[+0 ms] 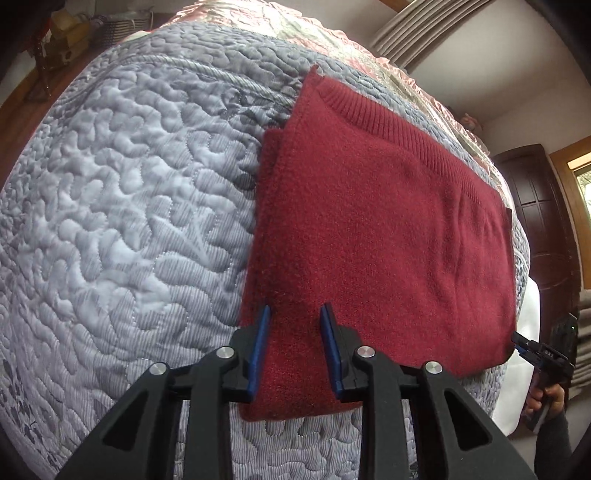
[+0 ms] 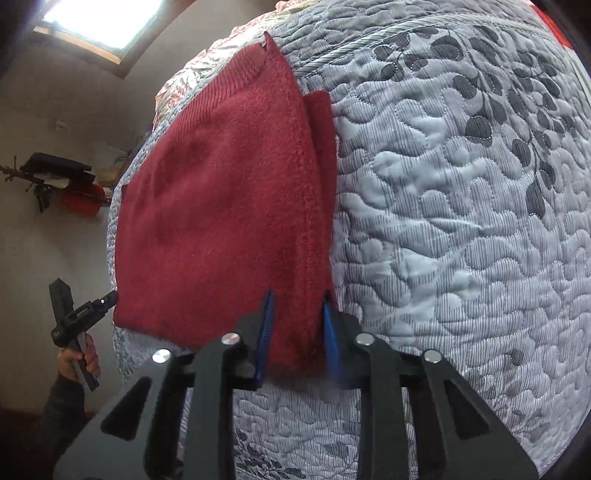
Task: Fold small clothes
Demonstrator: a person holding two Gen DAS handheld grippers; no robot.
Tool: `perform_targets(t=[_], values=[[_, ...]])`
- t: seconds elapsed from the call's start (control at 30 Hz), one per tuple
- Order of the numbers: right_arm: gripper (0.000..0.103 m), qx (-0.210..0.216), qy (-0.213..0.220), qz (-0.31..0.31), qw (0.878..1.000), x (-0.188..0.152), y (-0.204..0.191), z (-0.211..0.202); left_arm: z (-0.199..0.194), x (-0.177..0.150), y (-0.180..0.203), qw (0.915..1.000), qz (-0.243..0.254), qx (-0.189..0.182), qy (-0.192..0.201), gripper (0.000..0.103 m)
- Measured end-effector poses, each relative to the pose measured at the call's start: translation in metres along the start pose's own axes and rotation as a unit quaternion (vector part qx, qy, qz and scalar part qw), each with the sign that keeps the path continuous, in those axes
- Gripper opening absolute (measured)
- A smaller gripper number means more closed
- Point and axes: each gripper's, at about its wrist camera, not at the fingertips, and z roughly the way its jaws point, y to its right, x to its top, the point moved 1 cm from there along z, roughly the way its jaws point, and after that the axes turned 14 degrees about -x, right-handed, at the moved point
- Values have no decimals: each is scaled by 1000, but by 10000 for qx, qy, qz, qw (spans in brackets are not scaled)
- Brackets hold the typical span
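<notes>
Left gripper (image 1: 295, 314), seen in the left wrist view, reaches forward over the near left corner of a dark red sweater (image 1: 380, 236), its two blue-padded fingers (image 1: 263, 332) spread apart with the red knit showing between them and nothing pinched. That sweater lies flat and folded on a pale grey quilted bedspread (image 1: 122, 206), its ribbed band running along the far edge and a narrow folded layer peeking out along its left side. At the sweater's near right corner, the tip of the right gripper (image 1: 522, 341) touches the cloth edge, held by a hand (image 1: 546, 400) in a dark sleeve; whether that tip is pinched cannot be told from this view. Beyond the sweater's far edge lies pink satin bedding (image 1: 332, 33). In the right wrist view, the right gripper (image 2: 299, 308) sits at the sweater's (image 2: 221, 206) near right corner with its blue fingers (image 2: 267, 317) apart, straddling the folded edge strip without clamping it. The bedspread (image 2: 461, 221), printed with dark leaves, stretches right of the sweater. At the sweater's near left corner, the left gripper (image 2: 107, 297) meets the cloth, held by a hand (image 2: 79, 360).
</notes>
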Motion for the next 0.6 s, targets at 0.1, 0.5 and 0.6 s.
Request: perform_targets(t=[0.1,0.5,0.6], values=[[6,-54,-16,-154,9999,-2,-5,-4,-3,5,-1,10000,-77,-7,-23,4],[8,-208,-289,-78,9993,-12,16,12,-16,-9,-17,9992,-372,-176,-12,3],[27,-353,-134,-73,9993,-7,16,2,-18,-10,-18,9996,-269,-70,-68,3]])
